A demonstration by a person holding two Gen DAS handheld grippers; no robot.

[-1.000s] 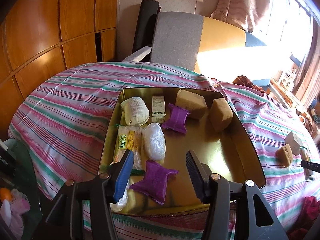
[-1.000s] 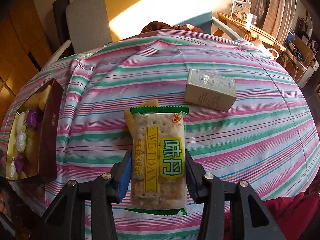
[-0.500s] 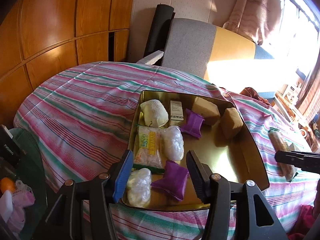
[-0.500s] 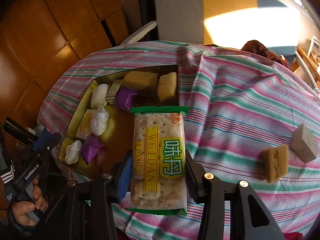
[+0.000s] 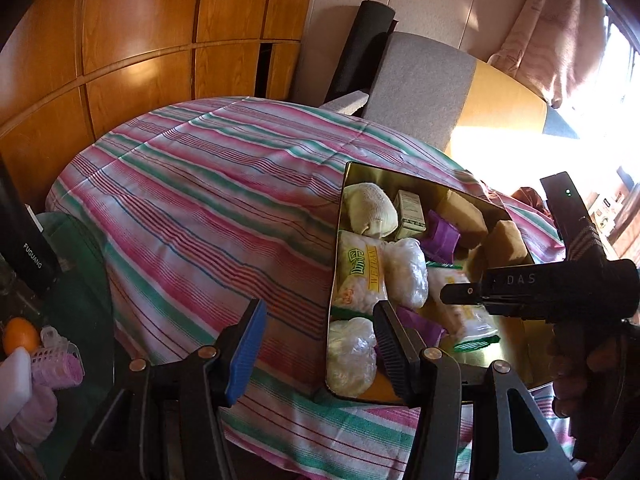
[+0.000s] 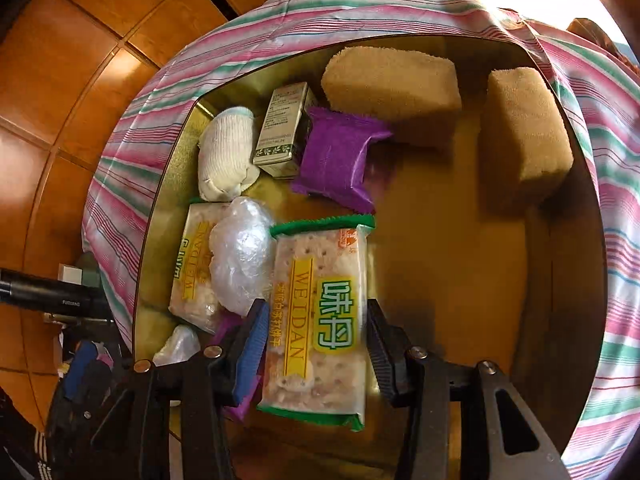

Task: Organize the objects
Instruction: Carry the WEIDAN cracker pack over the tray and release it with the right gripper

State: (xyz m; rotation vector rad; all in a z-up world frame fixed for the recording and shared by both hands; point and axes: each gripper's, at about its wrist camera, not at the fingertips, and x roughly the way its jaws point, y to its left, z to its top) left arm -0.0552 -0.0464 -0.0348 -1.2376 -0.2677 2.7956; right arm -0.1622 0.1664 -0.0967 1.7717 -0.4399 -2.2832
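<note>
Your landmark is the shallow gold metal tray [image 6: 560,320] resting on the pink, green and white striped cloth [image 5: 200,184]. Your right gripper [image 6: 316,344] is clamped on a clear-wrapped Weidan cracker packet with green crimped ends [image 6: 320,312], held over the tray's near middle and pointing steeply down into it. Along the tray's left side lie a second cracker packet of the same kind [image 6: 192,264], with a crumpled clear plastic bundle [image 6: 240,256] partly on top of it; at the tray's near-left corner sits another clear plastic bundle [image 5: 352,356]. At the tray's far-left corner lie a white knitted pouch [image 6: 226,156] and, just beside it, a small cream printed carton [image 6: 282,128], with a purple foil sachet [image 6: 340,156] touching the carton. Two tan sponge blocks [image 6: 392,80] occupy the tray's far side and far-right corner. Your left gripper [image 5: 316,344] hangs empty, jaws apart, over the tray's near-left edge.
</note>
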